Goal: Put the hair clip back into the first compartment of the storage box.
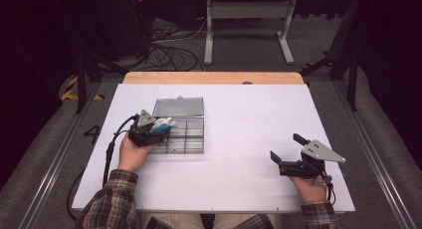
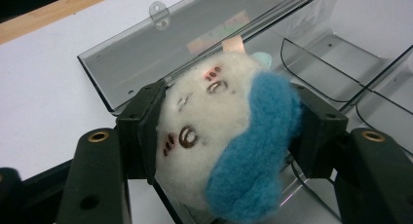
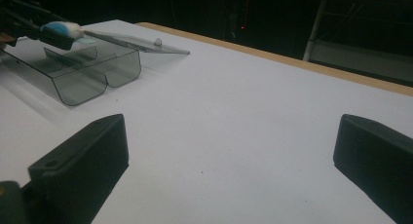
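The left hand-held gripper [image 1: 158, 128] is clamped on a small felt toy [image 2: 221, 136], a white ball with a blue patch and a stitched face. Its two black jaws press on the toy from either side, as the left gripper view shows. The toy is held over the left part of a clear plastic box [image 1: 191, 142] with dividers, above its compartments; whether it touches the box cannot be told. The box stands on the white table [image 1: 239, 114], left of its middle, and its lid [image 1: 179, 108] lies open and flat on the far side. In the right gripper view the toy [image 3: 61, 28] shows at the far left above the box [image 3: 80, 68].

The right hand-held gripper [image 1: 284, 150] rests well apart from the box, near the right front part of the table. Its jaws stand wide apart with nothing between them, and bare table shows in the gap. The person's sleeves [image 1: 112, 204] are plaid.
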{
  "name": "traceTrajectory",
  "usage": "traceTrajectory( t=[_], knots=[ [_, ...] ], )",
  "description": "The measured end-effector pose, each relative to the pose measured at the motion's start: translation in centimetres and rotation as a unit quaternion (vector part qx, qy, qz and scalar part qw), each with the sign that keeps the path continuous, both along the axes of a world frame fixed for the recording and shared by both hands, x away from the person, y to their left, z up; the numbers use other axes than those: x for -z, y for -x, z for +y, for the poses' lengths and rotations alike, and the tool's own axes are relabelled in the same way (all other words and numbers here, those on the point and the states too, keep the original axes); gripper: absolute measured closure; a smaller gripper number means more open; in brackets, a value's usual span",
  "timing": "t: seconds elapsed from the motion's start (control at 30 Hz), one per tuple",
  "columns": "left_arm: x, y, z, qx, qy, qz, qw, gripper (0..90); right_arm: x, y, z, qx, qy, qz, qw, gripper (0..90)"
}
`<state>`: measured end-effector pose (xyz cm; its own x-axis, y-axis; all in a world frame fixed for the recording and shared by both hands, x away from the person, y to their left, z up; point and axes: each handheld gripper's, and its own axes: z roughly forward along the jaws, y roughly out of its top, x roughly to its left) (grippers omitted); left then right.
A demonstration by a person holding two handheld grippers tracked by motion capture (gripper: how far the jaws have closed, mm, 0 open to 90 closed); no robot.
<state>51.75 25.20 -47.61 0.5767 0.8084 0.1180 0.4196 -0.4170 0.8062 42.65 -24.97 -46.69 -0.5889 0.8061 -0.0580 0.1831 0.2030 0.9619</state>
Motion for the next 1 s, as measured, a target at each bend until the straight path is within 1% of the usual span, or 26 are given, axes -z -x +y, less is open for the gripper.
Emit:
traceTrajectory(
  t=[0.07, 0.17, 0.23, 0.27, 0.3, 0.37, 0.5, 0.67, 0.7, 0.77, 0.97, 1.0],
  knots=[
    [0.05, -0.09, 0.02, 0.001, -0.003, -0.002, 1.0000, 38.0, 0.00, -0.01, 0.00, 0.000, 0.000, 0.000, 1.0000, 0.3],
    [0.18, -0.14, -0.07, 0.000, -0.001, 0.002, 1.0000, 37.7, 0.00, 0.00, -0.01, 0.000, -0.001, 0.000, 1.0000, 0.2],
    [0.24, -0.23, -0.06, 0.000, -0.007, -0.001, 1.0000, 37.7, 0.01, 0.00, -0.01, 0.000, -0.001, 0.000, 1.0000, 0.3],
    [0.28, -0.23, -0.08, 0.002, -0.001, 0.004, 1.0000, 37.3, 0.02, -0.01, -0.02, -0.001, -0.001, 0.001, 1.0000, 0.3],
    [0.28, -0.29, -0.03, -0.001, -0.003, -0.001, 1.0000, 37.2, 0.03, -0.02, -0.03, -0.001, -0.002, 0.001, 1.0000, 0.3],
    [0.31, -0.31, -0.03, -0.001, -0.001, 0.000, 1.0000, 37.1, 0.04, -0.04, -0.05, 0.000, -0.002, 0.001, 1.0000, 0.3],
    [0.39, -0.33, -0.16, -0.001, -0.003, 0.001, 1.0000, 36.2, 0.05, -0.03, -0.02, 0.000, -0.002, 0.002, 1.0000, 0.3],
    [0.31, -0.34, -0.02, -0.002, 0.006, 0.004, 1.0000, 35.1, 0.04, -0.04, -0.02, 0.000, -0.003, 0.001, 1.0000, 0.3],
    [0.30, -0.33, -0.02, -0.002, 0.007, 0.003, 1.0000, 33.7, 0.04, -0.03, -0.03, 0.000, -0.005, 0.001, 1.0000, 0.3],
    [0.31, -0.28, -0.10, -0.002, 0.005, 0.000, 1.0000, 33.0, 0.04, -0.03, -0.04, 0.000, -0.005, 0.001, 1.0000, 0.2],
    [0.27, -0.19, -0.14, -0.001, 0.003, 0.002, 1.0000, 30.2, 0.00, 0.01, -0.07, 0.002, -0.005, 0.001, 1.0000, 0.2],
    [0.27, -0.20, -0.14, 0.000, 0.001, -0.001, 1.0000, 29.9, 0.00, 0.01, -0.08, 0.002, -0.005, 0.001, 1.0000, 0.3]
  ],
)
